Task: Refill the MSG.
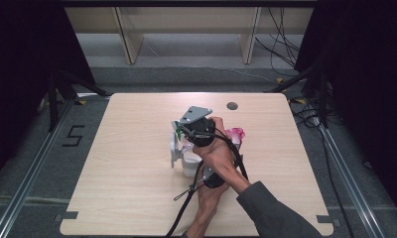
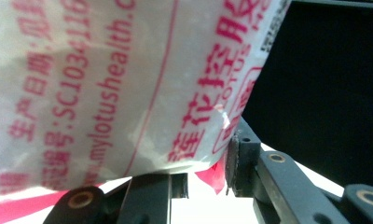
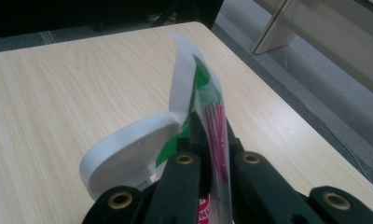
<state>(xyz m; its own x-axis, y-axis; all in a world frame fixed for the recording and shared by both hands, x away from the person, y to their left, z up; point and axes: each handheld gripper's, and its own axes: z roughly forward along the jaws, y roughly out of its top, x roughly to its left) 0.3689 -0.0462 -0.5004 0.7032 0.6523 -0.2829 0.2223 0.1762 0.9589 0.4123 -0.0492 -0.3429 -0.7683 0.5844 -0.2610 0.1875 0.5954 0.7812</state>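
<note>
A white plastic packet [image 2: 105,93] with red print stands between the jaws of my left gripper [image 2: 194,173], which is shut on its lower part. Its pink end [image 1: 235,134] shows past the hands at the table's middle. My right gripper [image 3: 212,135] is shut on a thin strip of the packet's film [image 3: 216,105], striped red with a green patch. In the high view the right gripper [image 1: 186,130] sits above the crossed hands. A white rounded plastic piece [image 3: 128,154] lies just left of the right jaws.
A white cup-like object [image 1: 190,164] and the white rounded piece [image 1: 175,147] sit on the wooden table [image 1: 127,188] under the hands. A grey hole [image 1: 231,105] lies near the far edge. Cables trail toward the front edge. Dark stands flank the table.
</note>
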